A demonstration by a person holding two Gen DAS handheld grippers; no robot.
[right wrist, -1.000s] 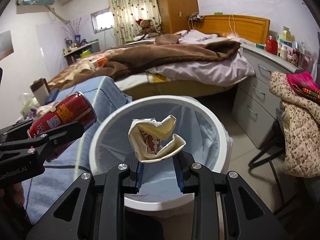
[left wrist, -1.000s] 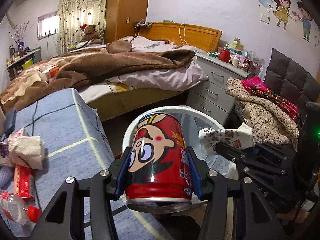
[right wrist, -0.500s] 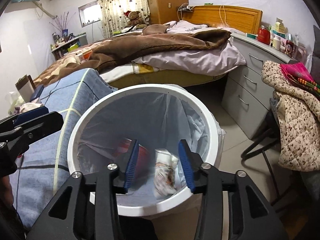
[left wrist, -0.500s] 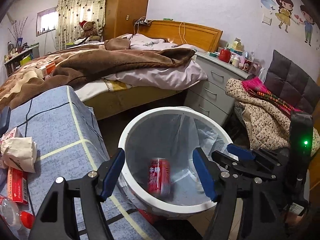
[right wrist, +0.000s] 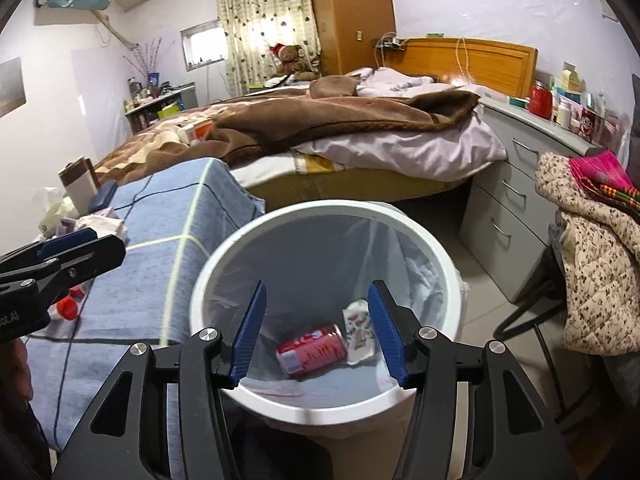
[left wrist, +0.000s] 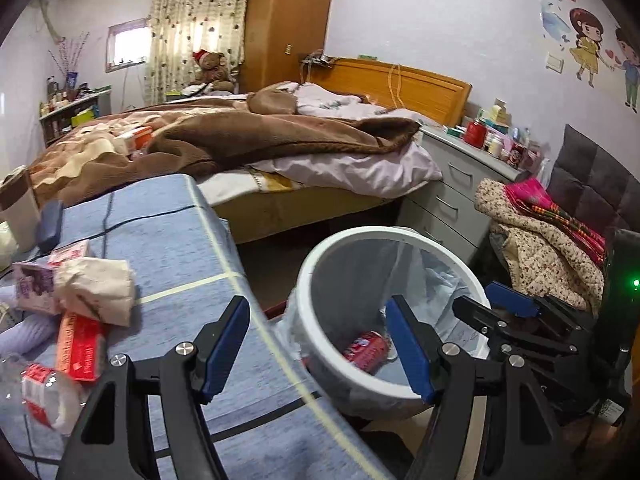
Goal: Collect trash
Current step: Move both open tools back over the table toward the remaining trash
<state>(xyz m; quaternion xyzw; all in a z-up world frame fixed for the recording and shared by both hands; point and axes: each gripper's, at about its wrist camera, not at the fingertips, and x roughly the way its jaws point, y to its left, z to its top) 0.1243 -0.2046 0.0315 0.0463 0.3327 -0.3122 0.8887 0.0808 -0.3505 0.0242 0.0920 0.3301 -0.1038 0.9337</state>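
Both claws gape empty, the right claw (right wrist: pixel 316 328) with jaws just widening above the bin (right wrist: pixel 448 268), so its drop lands inside. Can (right wrist: pixel 312 350) and wrapper (right wrist: pixel 360 332) lie at the bottom; left claw (left wrist: pixel 320 344) faces desk (left wrist: pixel 168 240) litter (left wrist: pixel 92 292) at 9 o'clock.

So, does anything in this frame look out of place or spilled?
Nothing spilled. The red can and crumpled wrapper lie inside the white bin. Loose trash sits uncollected on the blue-covered table.
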